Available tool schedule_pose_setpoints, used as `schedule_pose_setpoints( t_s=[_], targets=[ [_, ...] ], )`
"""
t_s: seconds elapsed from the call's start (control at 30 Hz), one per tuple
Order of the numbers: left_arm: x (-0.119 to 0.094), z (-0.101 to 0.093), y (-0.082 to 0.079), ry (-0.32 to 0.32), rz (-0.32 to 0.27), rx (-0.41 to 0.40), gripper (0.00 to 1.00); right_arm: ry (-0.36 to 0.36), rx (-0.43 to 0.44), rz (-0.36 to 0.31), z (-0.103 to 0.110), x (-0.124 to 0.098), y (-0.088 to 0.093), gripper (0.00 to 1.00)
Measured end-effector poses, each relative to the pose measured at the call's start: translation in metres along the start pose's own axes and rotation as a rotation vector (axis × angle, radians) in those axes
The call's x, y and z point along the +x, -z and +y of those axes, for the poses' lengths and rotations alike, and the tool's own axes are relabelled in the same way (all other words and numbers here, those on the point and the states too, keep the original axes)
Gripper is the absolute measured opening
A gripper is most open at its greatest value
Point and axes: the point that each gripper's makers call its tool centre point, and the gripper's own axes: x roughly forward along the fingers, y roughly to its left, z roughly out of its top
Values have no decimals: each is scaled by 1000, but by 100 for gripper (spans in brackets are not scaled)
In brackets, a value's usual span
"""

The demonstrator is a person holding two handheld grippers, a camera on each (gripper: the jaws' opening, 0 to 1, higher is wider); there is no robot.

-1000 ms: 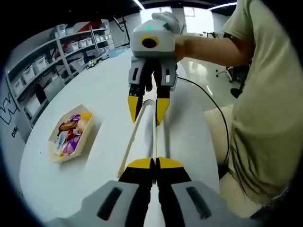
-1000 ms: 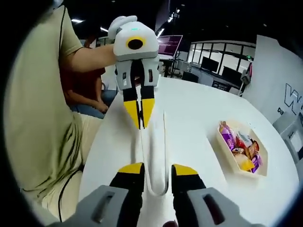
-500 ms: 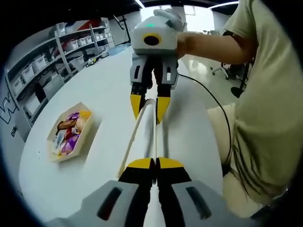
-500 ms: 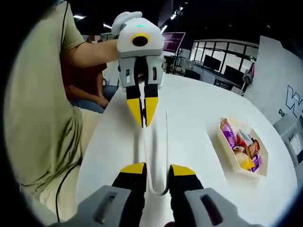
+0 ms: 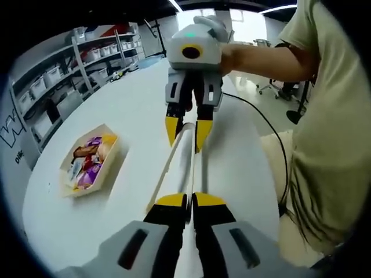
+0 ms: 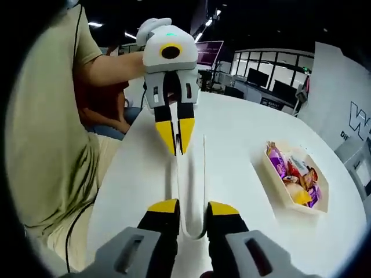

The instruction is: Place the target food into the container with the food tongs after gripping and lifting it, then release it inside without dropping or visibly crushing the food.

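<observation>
A pair of white food tongs [image 5: 184,159] runs up the centre of the left gripper view, held at both ends. The left gripper [image 5: 189,201], at the bottom centre, has its fingers pinched narrowly on the two open tips. The right gripper [image 6: 187,205] clasps the looped end, its fingers a little apart around it. The container [image 5: 88,163], a pale tray of wrapped snacks, sits on the white worktop [image 5: 133,110] at middle left, well apart from the tongs. Whether the tongs touch the worktop is hard to tell. The left gripper view shows storage shelves [image 5: 55,87] at upper left; the right gripper view shows dark windows [image 6: 272,75] at upper right.
</observation>
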Motion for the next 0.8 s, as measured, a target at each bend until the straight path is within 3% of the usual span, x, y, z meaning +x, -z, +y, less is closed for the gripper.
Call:
schedule_pose_setpoints(
  t_s=[0.8],
  targets=[
    [9, 6, 3, -1, -4, -20, 2, 7, 0, 26, -9, 3, 12, 12]
  ],
)
